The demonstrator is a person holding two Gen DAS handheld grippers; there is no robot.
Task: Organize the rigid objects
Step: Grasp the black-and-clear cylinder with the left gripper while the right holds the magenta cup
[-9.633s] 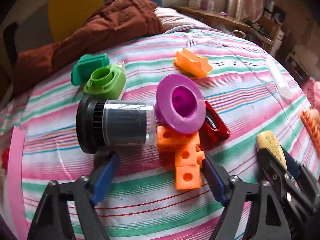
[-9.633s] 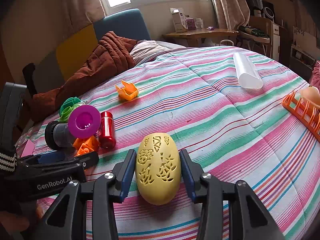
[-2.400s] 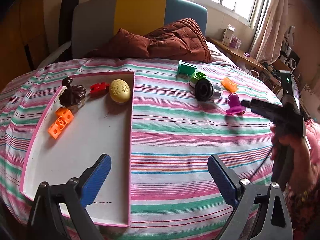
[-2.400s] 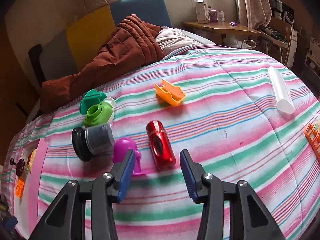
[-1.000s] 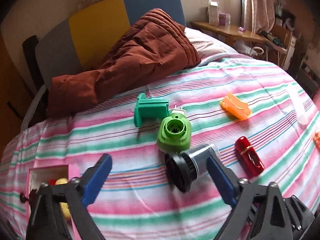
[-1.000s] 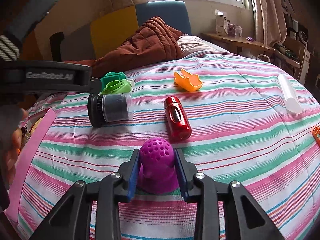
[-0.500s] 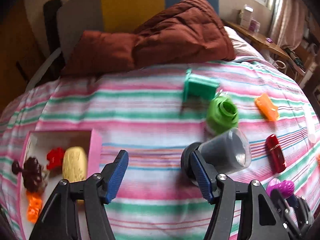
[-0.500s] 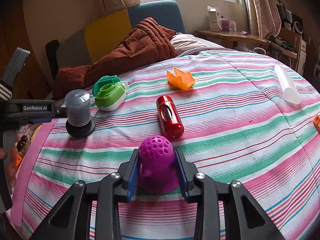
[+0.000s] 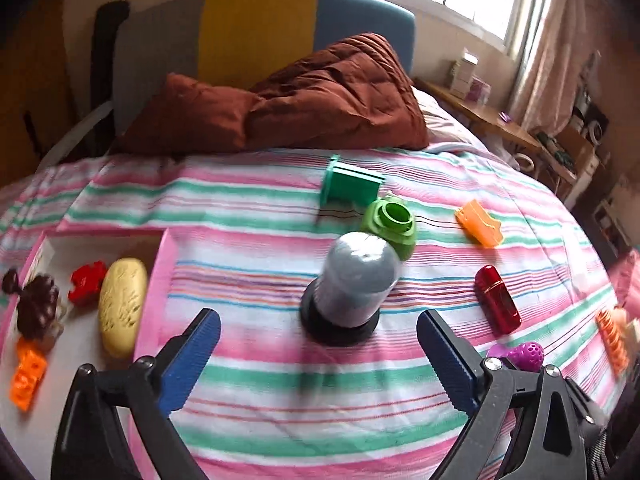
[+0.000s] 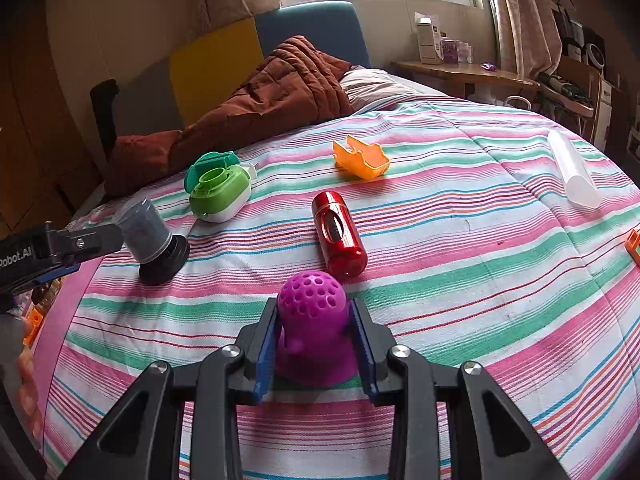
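Left gripper fingers just opened wide before grey jar; right gripper grips purple toy; red canister probably just beyond.

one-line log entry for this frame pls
left hand-held gripper: jaws just opened, empty, behind upright grey jar | right hand-held gripper: shut on purple toy | pink tray: four items in

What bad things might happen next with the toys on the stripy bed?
1. The grey jar on its black round base stands upright and free on the soft striped blanket, between the open left gripper jaws, which have just been opening. It might tip and roll.
2. The right gripper pinches the purple holed dome toy on its rounded sides, so it could slip out.
3. The shiny red cylinder lies just beyond and might get bumped.
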